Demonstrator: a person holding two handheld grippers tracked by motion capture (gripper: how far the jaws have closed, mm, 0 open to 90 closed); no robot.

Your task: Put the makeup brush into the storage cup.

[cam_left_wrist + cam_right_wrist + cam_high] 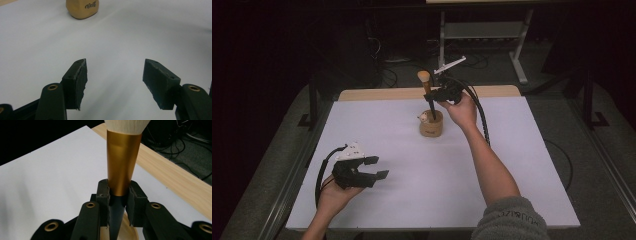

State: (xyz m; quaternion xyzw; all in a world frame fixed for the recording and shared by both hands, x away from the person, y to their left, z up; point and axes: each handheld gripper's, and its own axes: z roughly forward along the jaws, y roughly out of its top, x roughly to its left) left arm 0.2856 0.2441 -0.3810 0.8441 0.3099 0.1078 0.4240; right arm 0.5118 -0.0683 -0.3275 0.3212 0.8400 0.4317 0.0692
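A dim room with cables on the floor lay behind the white desk (412, 165), which had a wooden strip along its far edge. The makeup brush (427, 90) stood nearly upright, bristles up, its dark handle reaching down into the round wooden holder (431, 125) near the desk's far middle. Your right claw (434, 95) was clenched on the brush where the gold ferrule meets the handle, just above the holder. Your left claw (379, 167) rested well apart at the near left, released, nothing between its jaws.
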